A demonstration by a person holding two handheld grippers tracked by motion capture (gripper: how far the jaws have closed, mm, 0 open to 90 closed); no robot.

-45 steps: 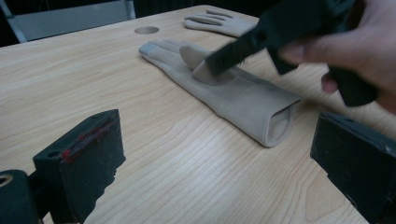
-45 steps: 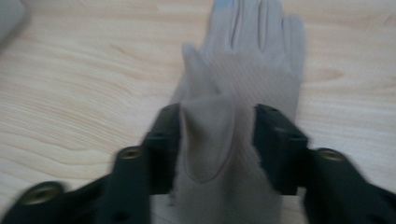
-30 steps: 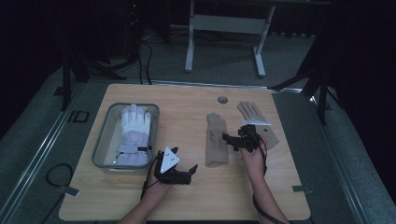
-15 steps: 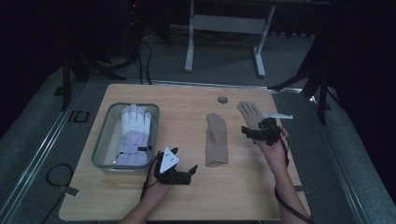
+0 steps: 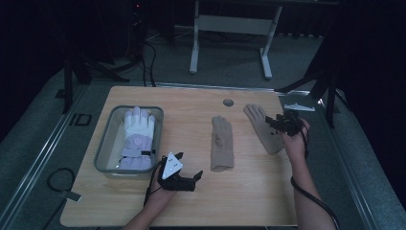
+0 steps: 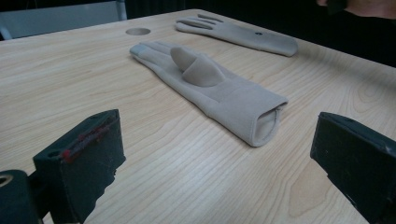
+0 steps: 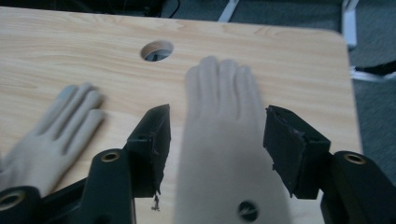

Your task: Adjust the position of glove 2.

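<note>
Two beige gloves lie flat on the wooden table (image 5: 191, 110): one in the middle (image 5: 222, 143) (image 6: 210, 88) (image 7: 51, 140) and one at the right (image 5: 261, 127) (image 6: 243, 35) (image 7: 224, 140). My right gripper (image 5: 272, 125) (image 7: 219, 126) hovers over the right glove's cuff end. Its jaws have just been closing and stand on either side of the glove without pressing it. Near the front edge, my left gripper (image 5: 190, 165) (image 6: 219, 149) rests wide open, pointing at the middle glove's cuff with nothing between its jaws.
A grey tray (image 5: 106, 143) at the left holds a white and lavender glove (image 5: 136, 136). A round hole (image 5: 228, 102) (image 7: 157, 49) (image 6: 138, 31) is cut in the table near its far edge. Table legs and cables stand beyond the table.
My right gripper has moved rightward and a little farther back, from beside the middle glove to over the right glove. The left gripper has stayed put.
</note>
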